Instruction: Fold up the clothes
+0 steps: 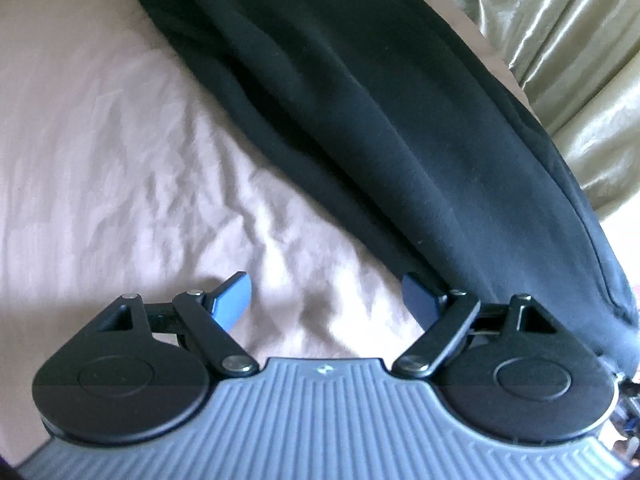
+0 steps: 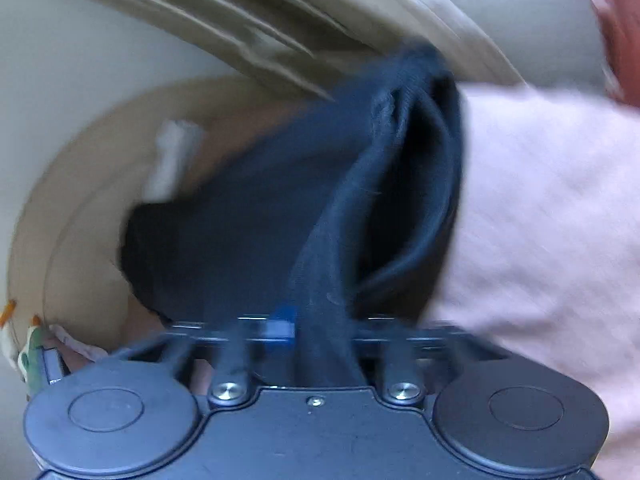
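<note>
The left claw [image 1: 326,300] tilts steeply down, spread wide over the pale pink sheet [image 1: 120,152], empty, its right pad [image 1: 420,296] beside the black garment [image 1: 360,100]. The right claw [image 2: 320,324], in a blurred view, is pinching a fold of that garment [image 2: 328,240], with olive curtains [image 1: 560,40] behind.

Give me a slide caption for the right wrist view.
Right claw shut on a bunched fold of black garment over the pale sheet.

Black, plain garment [image 1: 400,120], looking dark navy in the blurred right wrist view [image 2: 260,220]. Pale pink bed sheet [image 1: 120,160] without pattern, only creases; olive-green shiny curtain [image 1: 560,40] with light streaks. Left tool [image 1: 330,300] with blue pads [image 1: 234,300] on black links, grey ribbed body; right tool [image 2: 320,328] black with a blue spot.
</note>
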Motion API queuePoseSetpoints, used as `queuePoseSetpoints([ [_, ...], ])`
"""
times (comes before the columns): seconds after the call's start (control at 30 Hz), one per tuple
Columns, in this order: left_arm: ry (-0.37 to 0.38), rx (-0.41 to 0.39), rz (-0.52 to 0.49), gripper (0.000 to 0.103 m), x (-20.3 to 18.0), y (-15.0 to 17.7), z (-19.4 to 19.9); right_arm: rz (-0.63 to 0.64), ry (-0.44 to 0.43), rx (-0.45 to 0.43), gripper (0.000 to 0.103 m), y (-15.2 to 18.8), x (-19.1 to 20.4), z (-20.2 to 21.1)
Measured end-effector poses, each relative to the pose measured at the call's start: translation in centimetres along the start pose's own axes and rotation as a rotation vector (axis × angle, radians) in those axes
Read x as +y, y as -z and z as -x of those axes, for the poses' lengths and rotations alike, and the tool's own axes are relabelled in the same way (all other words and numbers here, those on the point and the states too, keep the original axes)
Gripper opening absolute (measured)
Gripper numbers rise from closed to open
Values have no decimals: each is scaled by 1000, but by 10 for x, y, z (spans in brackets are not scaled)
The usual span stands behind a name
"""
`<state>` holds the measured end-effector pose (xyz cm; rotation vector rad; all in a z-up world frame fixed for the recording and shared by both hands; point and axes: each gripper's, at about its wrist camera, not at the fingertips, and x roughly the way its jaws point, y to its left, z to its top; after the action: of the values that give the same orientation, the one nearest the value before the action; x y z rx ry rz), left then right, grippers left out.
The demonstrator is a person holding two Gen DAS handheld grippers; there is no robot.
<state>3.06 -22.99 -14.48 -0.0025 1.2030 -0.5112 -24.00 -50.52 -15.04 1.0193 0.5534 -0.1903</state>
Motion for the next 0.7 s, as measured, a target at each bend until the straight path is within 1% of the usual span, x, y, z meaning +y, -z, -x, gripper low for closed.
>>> queuePoseSetpoints([
  [0.1,12,-12,-3,83,1,3,3,280,22,-94,15,7,41,22],
  [0.13,24,-10,1,83,0,4,2,331,62,-78,15,8,47,23],
  [0.17,33,-7,7,83,1,4,0,333,92,-57,18,6,45,22],
  [0.2,38,-2,17,83,2,5,-1,308,113,-28,27,2,37,19],
  [0.23,44,2,26,83,3,6,-3,254,130,11,34,-5,24,13],
  [0.27,48,5,35,83,4,5,-4,196,145,51,47,-11,11,6],
  [0.3,49,2,41,83,4,3,-4,119,142,91,51,-17,-3,-2],
  [0.33,48,-6,45,83,5,2,-2,51,104,106,51,-19,-17,-9],
  [0.4,47,-21,54,83,5,0,0,-52,7,85,51,-21,-37,-18],
  [0.47,45,-36,63,83,5,-2,3,-98,-3,71,52,-24,-32,-28],
  [0.5,43,-44,71,83,7,-3,5,-79,3,57,37,-26,-22,-33],
  [0.53,40,-52,84,83,10,-4,8,-27,38,39,26,-28,-7,-36],
  [0.57,36,-59,97,83,13,-5,12,26,69,17,18,-31,9,-37],
  [0.63,27,-78,119,83,20,-7,22,133,91,-51,17,-33,49,-30],
  [0.7,7,-103,142,83,32,-8,35,190,35,-99,16,-37,90,-9],
])
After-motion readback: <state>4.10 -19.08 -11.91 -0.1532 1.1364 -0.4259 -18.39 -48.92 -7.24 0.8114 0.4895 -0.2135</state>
